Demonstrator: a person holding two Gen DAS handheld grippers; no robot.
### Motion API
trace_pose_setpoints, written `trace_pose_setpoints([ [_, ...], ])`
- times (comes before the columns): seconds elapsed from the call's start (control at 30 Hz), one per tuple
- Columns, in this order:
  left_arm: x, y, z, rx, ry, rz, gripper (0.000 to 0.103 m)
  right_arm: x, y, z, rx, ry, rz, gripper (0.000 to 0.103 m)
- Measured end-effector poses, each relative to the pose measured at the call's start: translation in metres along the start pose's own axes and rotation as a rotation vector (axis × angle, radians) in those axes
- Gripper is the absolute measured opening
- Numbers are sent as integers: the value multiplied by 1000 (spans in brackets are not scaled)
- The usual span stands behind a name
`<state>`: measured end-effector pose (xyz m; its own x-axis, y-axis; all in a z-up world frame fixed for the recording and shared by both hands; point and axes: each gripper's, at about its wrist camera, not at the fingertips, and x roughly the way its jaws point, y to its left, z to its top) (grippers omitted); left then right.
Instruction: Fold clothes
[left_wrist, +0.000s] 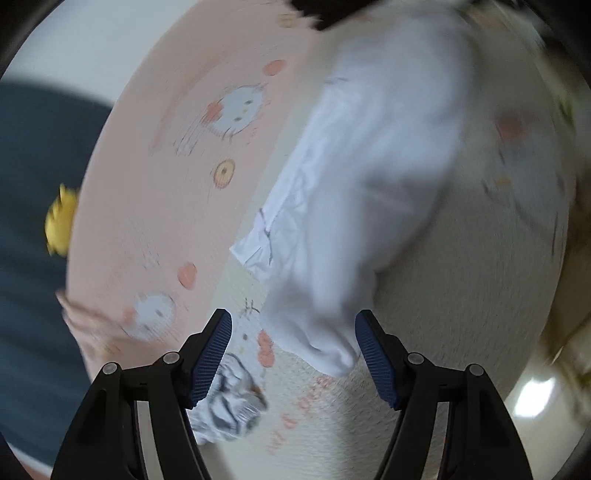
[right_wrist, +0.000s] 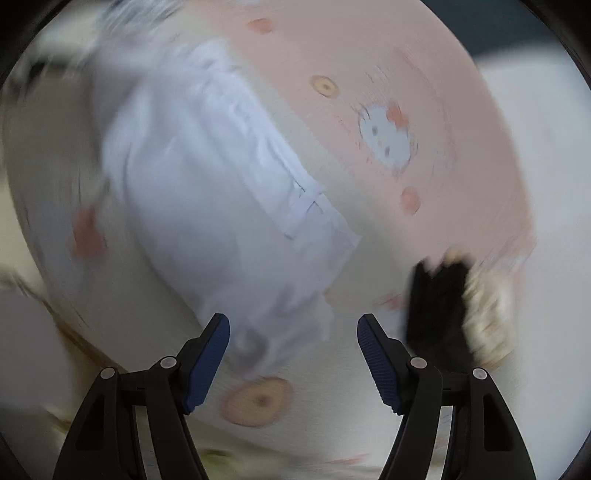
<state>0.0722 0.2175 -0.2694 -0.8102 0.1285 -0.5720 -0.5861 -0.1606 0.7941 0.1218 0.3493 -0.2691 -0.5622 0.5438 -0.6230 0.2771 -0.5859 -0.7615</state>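
Left tongs wide, nothing between the pads; lowest corner of the white garment hanging just beyond them at lower centre. Garment running from top right down to that corner, spread over the pink-and-cream cartoon sheet. Small grey-striped cloth bunched by the left pad. Best to aim at the bottom corner, pinch one layer only, keep clear of the striped cloth.

Right tongs wide too, empty. Garment filling left and centre, hem edge slanting toward lower right, ragged corner just above the pads. Black-and-cream thing at lower right, too blurred to name. Better to grip the near corner square and lift level with the other side.
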Motion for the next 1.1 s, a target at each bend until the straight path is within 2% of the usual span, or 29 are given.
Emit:
trace_pose_setpoints([
  [0.07,-1,-13,-2,70,-16,27,67,-1,22,-7,-148,-21,-103,71],
  [0.2,0,-26,-3,104,-21,48,67,5,49,-22,-306,-36,-196,71],
  [0.3,10,-36,-4,151,12,93,67,13,56,-29,-330,-22,-222,71],
  [0.5,13,-41,0,182,-10,179,67,23,64,-30,-351,-17,-242,71],
  [0.73,32,-36,21,166,15,212,68,37,66,-17,-371,-6,-323,72],
  [0.8,38,-37,25,197,29,264,68,40,66,-16,-386,-9,-356,77],
  [0.9,38,-48,24,296,5,314,68,41,64,-17,-386,-5,-376,77],
  [1.03,35,-56,16,393,-34,339,67,44,66,-28,-457,7,-422,77],
  [1.1,35,-55,14,393,-31,324,67,45,67,-32,-487,8,-440,77],
])
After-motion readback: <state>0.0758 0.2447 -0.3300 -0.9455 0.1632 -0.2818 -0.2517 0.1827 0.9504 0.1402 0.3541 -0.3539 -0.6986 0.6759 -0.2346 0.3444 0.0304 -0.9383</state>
